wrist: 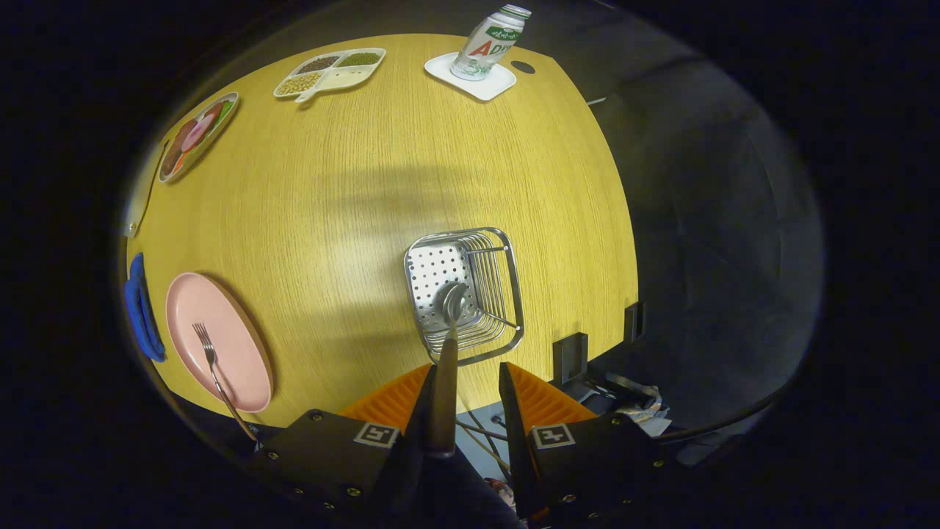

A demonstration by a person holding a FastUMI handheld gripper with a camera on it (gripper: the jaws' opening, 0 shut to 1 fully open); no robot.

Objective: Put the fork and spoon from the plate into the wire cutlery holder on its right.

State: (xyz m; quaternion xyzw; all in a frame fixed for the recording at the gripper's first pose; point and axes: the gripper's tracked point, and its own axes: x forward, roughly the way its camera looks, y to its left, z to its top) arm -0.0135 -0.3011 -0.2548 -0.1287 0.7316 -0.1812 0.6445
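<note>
The gripper hangs above the table's near edge, its 2 fingers parted, the spoon handle against the left finger only.

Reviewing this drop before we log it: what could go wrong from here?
1. The spoon lies against one finger of the gripper with a gap to the other; the jaws look open, so it may slip and fall uncontrolled.
2. Its bowl hangs over the near part of the wire cutlery holder; it could catch the rim and land on the table.
3. The fork sticks out past the pink plate rim, awkward to grasp.
</note>
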